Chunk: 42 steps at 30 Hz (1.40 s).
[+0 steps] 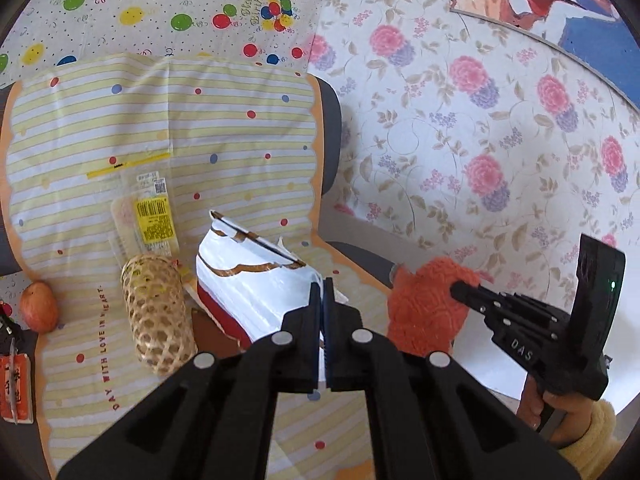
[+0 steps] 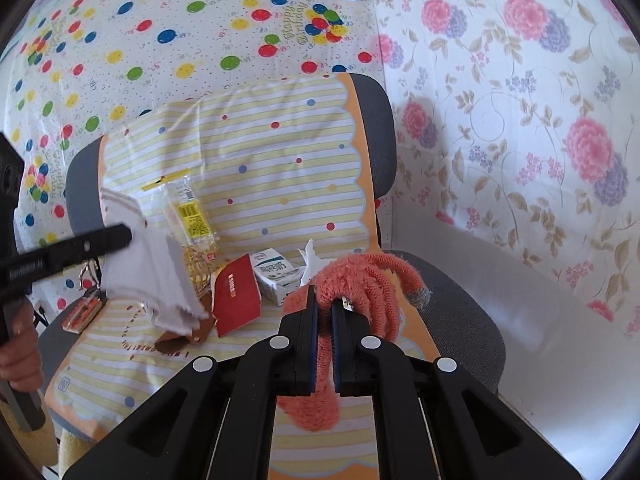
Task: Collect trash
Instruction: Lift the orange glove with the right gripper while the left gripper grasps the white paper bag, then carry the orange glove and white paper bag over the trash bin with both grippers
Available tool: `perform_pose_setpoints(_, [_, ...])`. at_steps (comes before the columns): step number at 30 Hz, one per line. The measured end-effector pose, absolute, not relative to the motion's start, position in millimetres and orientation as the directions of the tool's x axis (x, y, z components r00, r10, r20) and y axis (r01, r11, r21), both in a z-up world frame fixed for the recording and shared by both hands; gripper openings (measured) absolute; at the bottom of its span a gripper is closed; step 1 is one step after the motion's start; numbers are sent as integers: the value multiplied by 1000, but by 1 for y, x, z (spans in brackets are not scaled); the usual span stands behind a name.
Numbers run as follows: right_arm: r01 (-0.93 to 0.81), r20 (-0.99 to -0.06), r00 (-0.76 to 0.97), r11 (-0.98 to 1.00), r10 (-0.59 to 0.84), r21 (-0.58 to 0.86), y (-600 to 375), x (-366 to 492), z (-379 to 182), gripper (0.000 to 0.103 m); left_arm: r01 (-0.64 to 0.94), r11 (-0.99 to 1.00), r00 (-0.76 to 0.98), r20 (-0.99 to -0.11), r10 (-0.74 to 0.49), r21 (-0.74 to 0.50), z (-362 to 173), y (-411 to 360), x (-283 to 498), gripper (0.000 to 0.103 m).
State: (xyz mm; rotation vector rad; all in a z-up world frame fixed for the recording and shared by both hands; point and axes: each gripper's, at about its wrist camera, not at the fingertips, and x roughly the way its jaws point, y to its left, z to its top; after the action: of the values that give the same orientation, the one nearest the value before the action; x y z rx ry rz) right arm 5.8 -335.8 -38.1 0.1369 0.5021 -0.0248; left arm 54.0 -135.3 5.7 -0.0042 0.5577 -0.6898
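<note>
My left gripper (image 1: 322, 282) is shut on a white paper bag (image 1: 256, 280) with brown trim, held above the chair seat; it shows in the right wrist view (image 2: 148, 272) at the left. My right gripper (image 2: 325, 300) is shut on an orange knitted glove (image 2: 360, 284), lifted over the seat's right side; the glove also shows in the left wrist view (image 1: 428, 308). On the striped seat cover (image 2: 260, 152) lie a red packet (image 2: 236, 300), a small milk carton (image 2: 276, 274), crumpled tissue (image 2: 310, 258) and a clear yellow-labelled wrapper (image 2: 190, 212).
A woven bamboo tube (image 1: 158, 312) and a round fruit (image 1: 39, 306) lie on the seat at the left. A keyring with an orange tag (image 2: 82, 312) sits at the seat's left edge. The chair stands against flowered and balloon-print wall coverings.
</note>
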Motion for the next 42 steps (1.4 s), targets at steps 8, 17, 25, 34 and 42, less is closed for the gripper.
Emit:
perform_pose_setpoints(8, [109,-560,828,989,-37,95,-327,-43,-41,6,696,678,502,-515,-695,-236,-16,-140,1,0])
perform_pose_setpoints(17, [272,-624,762,960,-172,68,-352,-110,-47,7,810,522,329,-530,-782,-267,-25,-177,-36,0])
perform_pose_setpoints(25, [351,-611,759,932,-224,95,-380,-132,-47,7,907,341,118,-626,-771,-249,-56,-236,-74,0])
perform_pose_setpoints(34, [397,-606,753,911,-256,108,-408,-147,-54,7,927,298,71,-672,-737,-229,-73,-270,-79,0])
perform_pose_setpoints(42, [412,-621,745,901,-245,139,-427,-155,-69,7,912,352,89,-738,-669,-210,-98,-295,-61,0])
